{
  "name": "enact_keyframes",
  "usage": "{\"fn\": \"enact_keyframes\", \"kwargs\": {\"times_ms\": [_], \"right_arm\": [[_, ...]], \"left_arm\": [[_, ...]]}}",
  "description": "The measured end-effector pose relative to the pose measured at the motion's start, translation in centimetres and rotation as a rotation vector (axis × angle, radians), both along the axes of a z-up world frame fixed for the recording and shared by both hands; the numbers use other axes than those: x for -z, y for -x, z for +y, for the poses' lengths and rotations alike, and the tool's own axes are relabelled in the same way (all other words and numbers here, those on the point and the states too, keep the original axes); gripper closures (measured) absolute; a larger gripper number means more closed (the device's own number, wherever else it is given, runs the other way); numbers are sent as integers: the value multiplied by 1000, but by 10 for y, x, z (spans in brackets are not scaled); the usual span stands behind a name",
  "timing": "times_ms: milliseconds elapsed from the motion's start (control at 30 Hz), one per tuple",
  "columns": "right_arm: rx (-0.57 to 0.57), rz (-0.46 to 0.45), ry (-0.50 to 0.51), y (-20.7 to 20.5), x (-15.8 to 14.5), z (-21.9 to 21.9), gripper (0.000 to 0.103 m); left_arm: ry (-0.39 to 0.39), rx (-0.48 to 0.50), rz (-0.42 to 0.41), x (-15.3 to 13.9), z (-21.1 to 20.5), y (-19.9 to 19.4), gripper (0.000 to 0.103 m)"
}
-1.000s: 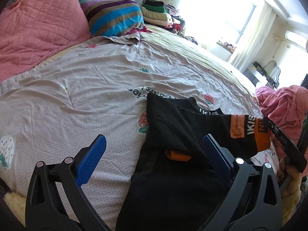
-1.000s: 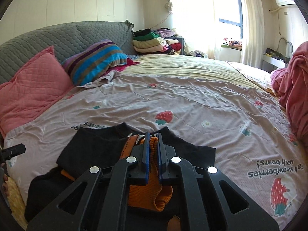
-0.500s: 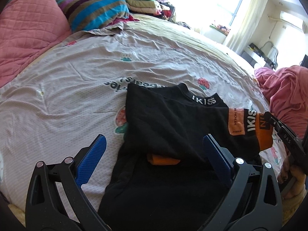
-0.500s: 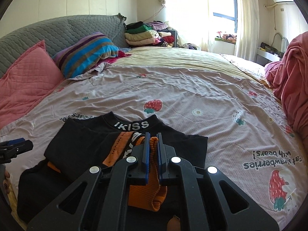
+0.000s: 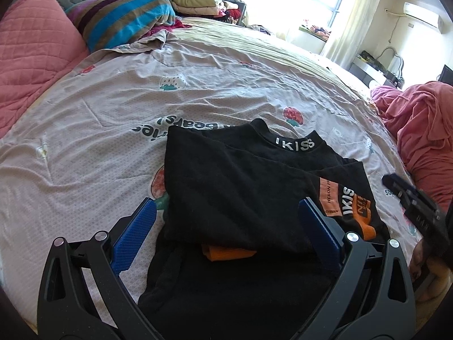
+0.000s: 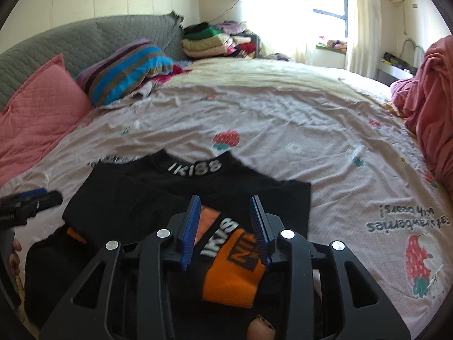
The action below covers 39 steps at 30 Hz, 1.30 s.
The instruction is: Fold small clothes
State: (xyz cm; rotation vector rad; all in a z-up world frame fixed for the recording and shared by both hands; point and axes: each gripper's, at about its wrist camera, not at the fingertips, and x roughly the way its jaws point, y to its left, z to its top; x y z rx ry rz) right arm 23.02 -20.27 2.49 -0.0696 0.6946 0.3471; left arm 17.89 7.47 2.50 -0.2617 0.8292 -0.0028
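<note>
A black top with an "IKISS" collar lies on the strawberry-print bedsheet, both sleeves folded across its body. One orange cuff rests on the black cloth, below and between the fingers of my right gripper. Its jaws are opening and the pads stand clear of the sleeve. The other orange cuff peeks out from under the fold. My left gripper hovers wide open over the top's lower half, holding nothing. In the left wrist view the right gripper shows at the right edge.
A pink quilted pillow and a striped pillow lie at the bed's head, by a stack of folded clothes. A heap of pink fabric sits at the right edge. A hand shows at far left.
My right gripper's jaws have parted and let go of the orange cuff, which now lies on the top. My left gripper has shifted across over the garment, staying open.
</note>
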Motion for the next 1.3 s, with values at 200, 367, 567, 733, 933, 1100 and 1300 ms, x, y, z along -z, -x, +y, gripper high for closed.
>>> {"fn": "enact_keyframes", "kwargs": {"times_ms": [200,367,567,733,933,1100,1300], "right_arm": [[-102,75,39,5,20,34,67],[-167,128,92,8,37,63,63],[-119,204,157,3,62,58,53],[-105,219,112,3,69,42,54],[-82,201,68,9,61,41,46],[-72,196,3,15,52,33,41],[-65,187,-37,20,43,30,29]], "left_arm": [[20,41,0,9,-3,-14,45],[37,88,74,33,-8,-22,52],[58,80,123,59,0,-19,57],[62,80,112,59,-1,-15,57],[47,78,102,54,-4,-11,55],[49,76,93,50,-4,-6,51],[43,80,88,47,-8,-2,46]]}}
